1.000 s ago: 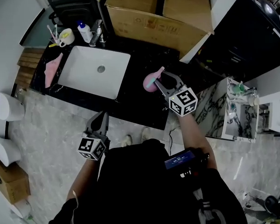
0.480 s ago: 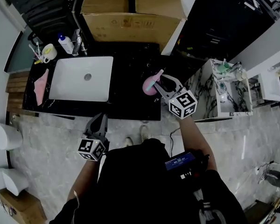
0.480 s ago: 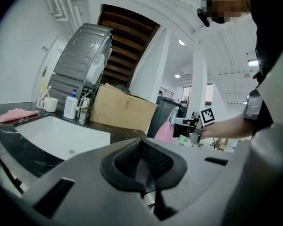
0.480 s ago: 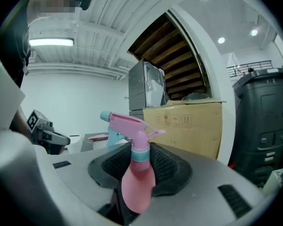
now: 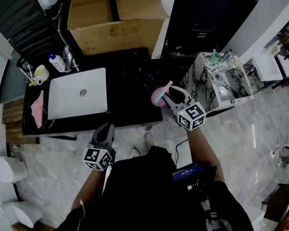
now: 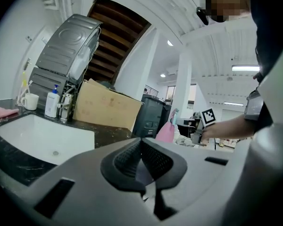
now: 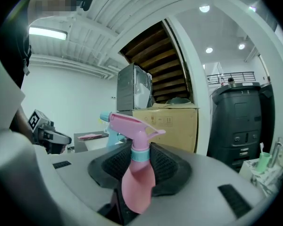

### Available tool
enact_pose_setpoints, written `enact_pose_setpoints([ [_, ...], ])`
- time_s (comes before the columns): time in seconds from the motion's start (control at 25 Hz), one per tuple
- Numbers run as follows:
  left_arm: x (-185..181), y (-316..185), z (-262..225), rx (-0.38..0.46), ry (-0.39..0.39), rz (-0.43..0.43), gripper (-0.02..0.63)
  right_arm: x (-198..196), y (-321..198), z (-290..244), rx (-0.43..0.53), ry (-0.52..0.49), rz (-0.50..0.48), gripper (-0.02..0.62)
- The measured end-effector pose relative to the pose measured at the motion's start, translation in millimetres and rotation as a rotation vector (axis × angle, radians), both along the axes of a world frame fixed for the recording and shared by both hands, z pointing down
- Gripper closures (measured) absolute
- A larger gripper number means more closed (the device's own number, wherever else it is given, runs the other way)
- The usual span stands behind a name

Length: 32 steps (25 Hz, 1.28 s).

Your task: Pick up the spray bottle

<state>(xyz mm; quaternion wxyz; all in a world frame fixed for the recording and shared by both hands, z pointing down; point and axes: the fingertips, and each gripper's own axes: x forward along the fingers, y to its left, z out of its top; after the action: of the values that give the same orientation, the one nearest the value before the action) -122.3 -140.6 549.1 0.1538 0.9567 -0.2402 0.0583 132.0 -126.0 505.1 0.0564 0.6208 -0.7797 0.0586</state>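
– Where is the spray bottle (image 7: 137,173) held?
– It is clamped at its neck by the right gripper (image 5: 169,96), near the counter's (image 5: 130,81) end. The left gripper (image 6: 141,157) is closed, empty.
– The cup (image 6: 31,101)?
– Toothbrushes (image 6: 23,86) are stood in it.

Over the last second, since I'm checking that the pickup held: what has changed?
The right gripper carried the pink spray bottle sideways toward the right end of the black counter. Its grip on the bottle stayed. The left gripper stayed shut and empty, low in front of the person.
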Motion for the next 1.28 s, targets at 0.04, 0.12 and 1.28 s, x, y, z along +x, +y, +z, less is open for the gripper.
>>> enact_pose_setpoints([
  [0.04,-0.1,2.0,0.9,0.000,0.002,0.013,0.598,0.2,6.2,0.5,-0.001,0.002,0.015,0.449],
  [0.12,0.3,5.5,2.4,-0.002,0.006,0.037,0.598,1.4,18.5,1.6,-0.003,0.005,0.045,0.449],
  [1.28,92.2,64.5,10.0,0.000,-0.005,0.480,0.598,30.0,194.9,37.2,-0.046,-0.051,0.444,0.451],
])
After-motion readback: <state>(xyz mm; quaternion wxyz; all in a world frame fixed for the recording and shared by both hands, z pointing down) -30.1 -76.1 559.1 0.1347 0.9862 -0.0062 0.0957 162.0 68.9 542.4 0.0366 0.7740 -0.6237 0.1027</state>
